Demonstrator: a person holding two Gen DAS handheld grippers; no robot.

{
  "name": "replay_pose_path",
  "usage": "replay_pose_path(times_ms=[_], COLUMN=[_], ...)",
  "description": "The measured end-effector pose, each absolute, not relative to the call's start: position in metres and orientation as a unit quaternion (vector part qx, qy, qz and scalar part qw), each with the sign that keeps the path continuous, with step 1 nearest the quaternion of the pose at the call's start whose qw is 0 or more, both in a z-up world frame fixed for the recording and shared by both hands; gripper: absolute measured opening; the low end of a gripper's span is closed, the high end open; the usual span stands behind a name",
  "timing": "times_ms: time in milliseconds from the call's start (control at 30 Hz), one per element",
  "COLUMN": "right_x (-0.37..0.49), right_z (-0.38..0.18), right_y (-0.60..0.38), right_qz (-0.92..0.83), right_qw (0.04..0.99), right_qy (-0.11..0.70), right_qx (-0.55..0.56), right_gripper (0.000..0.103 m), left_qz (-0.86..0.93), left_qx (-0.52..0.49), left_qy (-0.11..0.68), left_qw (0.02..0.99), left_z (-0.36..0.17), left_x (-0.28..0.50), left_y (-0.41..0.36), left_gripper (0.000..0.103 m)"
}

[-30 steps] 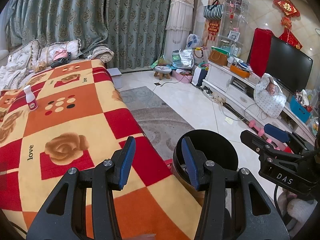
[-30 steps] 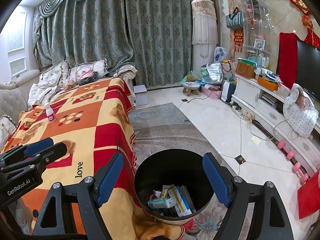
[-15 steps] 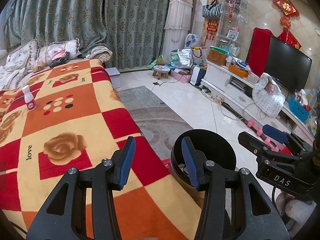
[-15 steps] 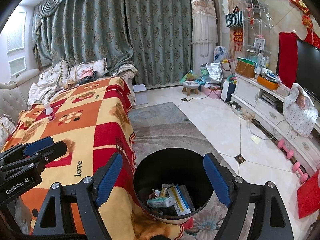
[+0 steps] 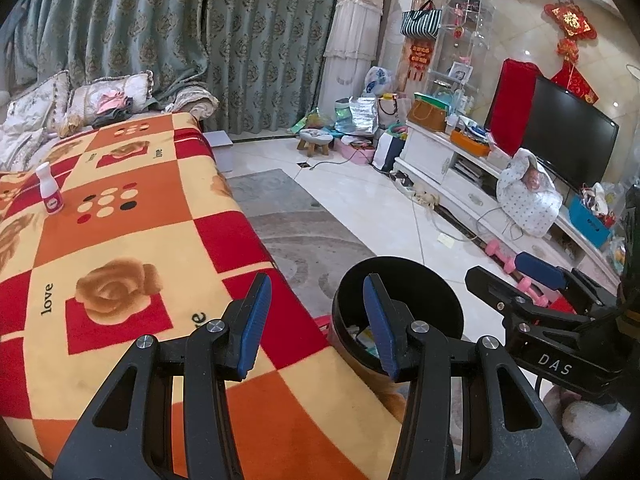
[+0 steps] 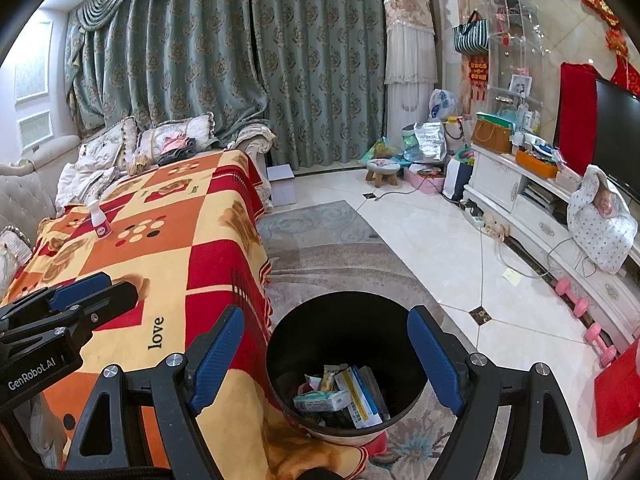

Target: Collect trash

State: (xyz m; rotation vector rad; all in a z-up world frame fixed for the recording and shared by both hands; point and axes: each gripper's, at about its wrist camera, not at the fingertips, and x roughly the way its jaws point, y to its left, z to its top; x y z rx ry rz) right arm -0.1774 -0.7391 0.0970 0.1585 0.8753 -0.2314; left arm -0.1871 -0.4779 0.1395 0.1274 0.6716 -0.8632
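Note:
A black round bin (image 6: 344, 320) stands on the rug against the bed's edge, with flat boxes and wrappers (image 6: 344, 398) in its bottom. My right gripper (image 6: 326, 356) hangs over it, open wide, with nothing between its blue pads. My left gripper (image 5: 318, 320) is open over the edge of the bed beside the bin (image 5: 420, 280), also empty. Each gripper shows in the other's view: the left gripper (image 6: 116, 290) over the blanket, the right gripper (image 5: 496, 266) beyond the bin. A small white bottle with a pink label (image 5: 50, 194) (image 6: 100, 224) stands upright far back on the blanket.
The bed carries an orange, red and yellow checked blanket (image 5: 140, 240) with pillows (image 6: 120, 144) at its head. A grey rug (image 6: 328, 248) lies under the bin. To the right are a white TV cabinet (image 6: 532, 208), pink dumbbells (image 6: 592, 320) and a small stool (image 6: 382, 170).

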Motion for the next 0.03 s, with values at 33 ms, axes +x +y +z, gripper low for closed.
replay_pose_path(times_ms=[33], right_x=[-0.1767], right_z=[0.0966], right_y=[-0.7388], right_qz=[-0.111], right_qw=[0.896], right_qy=[0.423], right_qx=[0.077], right_gripper=[0.082], left_qz=[-0.409], left_qx=[0.062], left_qy=[0.32], left_qw=[0.852], left_z=[0.1395], left_x=[-0.1856], left_y=[-0.4764], left_gripper=[0.046])
